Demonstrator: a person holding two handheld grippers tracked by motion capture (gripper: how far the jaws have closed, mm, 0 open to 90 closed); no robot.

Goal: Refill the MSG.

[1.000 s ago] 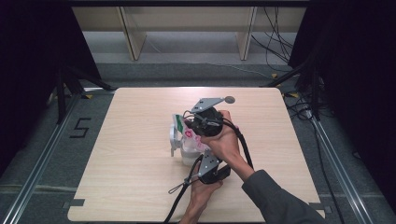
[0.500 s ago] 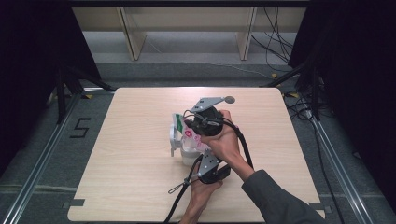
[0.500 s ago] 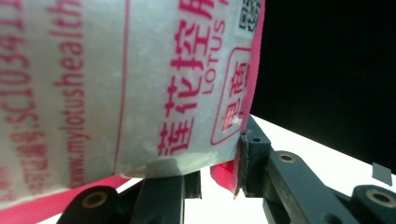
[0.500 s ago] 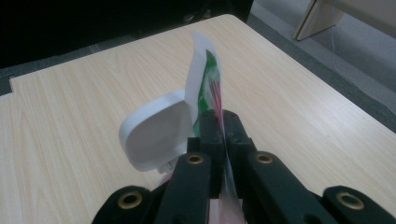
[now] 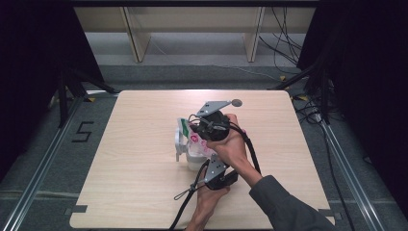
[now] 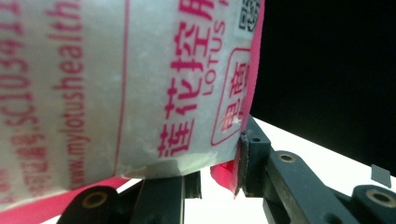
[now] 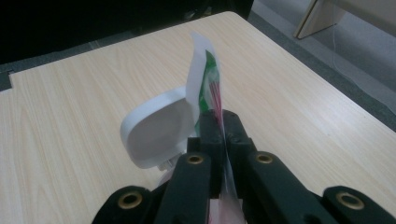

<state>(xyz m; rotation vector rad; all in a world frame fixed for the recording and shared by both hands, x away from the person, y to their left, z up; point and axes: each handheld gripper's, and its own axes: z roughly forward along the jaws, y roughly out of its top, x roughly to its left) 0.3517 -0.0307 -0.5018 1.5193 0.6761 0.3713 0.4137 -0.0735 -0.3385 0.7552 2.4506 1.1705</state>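
The wipes pack (image 5: pixel 195 144) stands mid-surface (image 5: pixel 134 144), white lid (image 7: pixel 156 128) flipped open. The left gripper (image 5: pixel 217 174) jaws clamp its lower edge; the right gripper (image 7: pixel 223 128) jaws pinch the peel-back seal (image 7: pixel 205 79). A hard pull could tear the seal or tip the pack.

Looks like a lab recording bay: bare wooden table (image 5: pixel 144 192) on grey carpet (image 5: pixel 43 159), black curtains (image 5: pixel 29 57) either side, floor rails (image 5: pixel 344 166), loose cables (image 5: pixel 284 33), taped "5" marker (image 5: pixel 82 131).
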